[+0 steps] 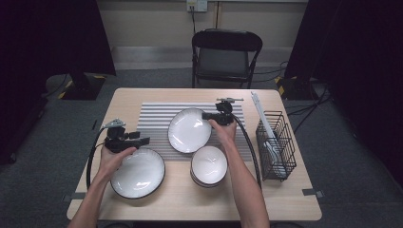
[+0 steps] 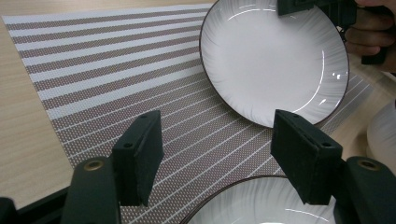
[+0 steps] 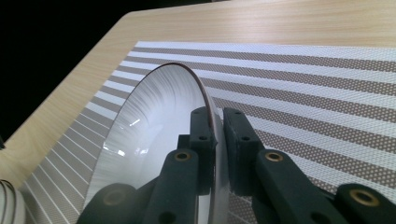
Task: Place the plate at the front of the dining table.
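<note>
Our right hand-held gripper [image 3: 215, 135] pinches the tilted plate [image 1: 189, 129] by its far-right rim, probably lifted; the left hand-held gripper [image 2: 219, 163], spread, sits farther off

Light falls from overhead onto the table [image 1: 142, 199], bright against dark room edges; glare streaks the tilted plate [image 2: 275, 60], everything sharp.

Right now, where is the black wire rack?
In the high view, the black wire rack stands at the table's right edge, right of the striped placemat.

rack contents [image 1: 273, 147] too small to tell; near plate [image 2: 261, 207] cut off below.
</note>
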Demonstrator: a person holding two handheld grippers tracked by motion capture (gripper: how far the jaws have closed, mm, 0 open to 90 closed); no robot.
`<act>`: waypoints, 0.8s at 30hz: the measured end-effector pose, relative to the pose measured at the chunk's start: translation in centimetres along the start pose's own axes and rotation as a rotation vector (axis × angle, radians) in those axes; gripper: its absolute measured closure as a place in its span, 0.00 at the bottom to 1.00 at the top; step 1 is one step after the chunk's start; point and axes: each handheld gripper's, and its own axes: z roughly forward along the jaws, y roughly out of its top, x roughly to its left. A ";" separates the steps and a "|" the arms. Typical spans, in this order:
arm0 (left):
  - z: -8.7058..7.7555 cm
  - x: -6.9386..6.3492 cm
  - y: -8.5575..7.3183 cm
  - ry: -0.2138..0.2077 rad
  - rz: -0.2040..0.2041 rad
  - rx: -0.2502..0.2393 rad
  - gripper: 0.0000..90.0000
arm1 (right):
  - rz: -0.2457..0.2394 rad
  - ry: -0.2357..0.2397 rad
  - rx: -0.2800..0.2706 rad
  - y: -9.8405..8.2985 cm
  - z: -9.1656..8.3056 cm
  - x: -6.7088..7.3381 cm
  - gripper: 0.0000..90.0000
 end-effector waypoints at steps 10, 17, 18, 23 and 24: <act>0.2 -0.1 0.0 -0.005 -0.004 0.001 0.38 | -0.035 -0.085 0.060 0.0 0.3 -0.5 0.92; 0.2 0.0 0.0 -0.003 0.006 0.008 0.38 | 0.003 -0.113 0.112 -0.6 0.8 -1.3 0.88; 0.3 0.0 0.0 -0.004 0.002 0.008 0.38 | 0.004 -0.116 0.114 -0.8 0.8 -1.4 0.88; 0.2 -0.1 0.0 -0.005 0.007 0.010 0.38 | -0.028 -0.144 0.136 -1.0 0.8 -1.4 0.85; 0.2 -0.1 0.0 -0.003 0.007 0.009 0.38 | -0.035 -0.151 0.144 -1.1 0.8 -1.4 0.84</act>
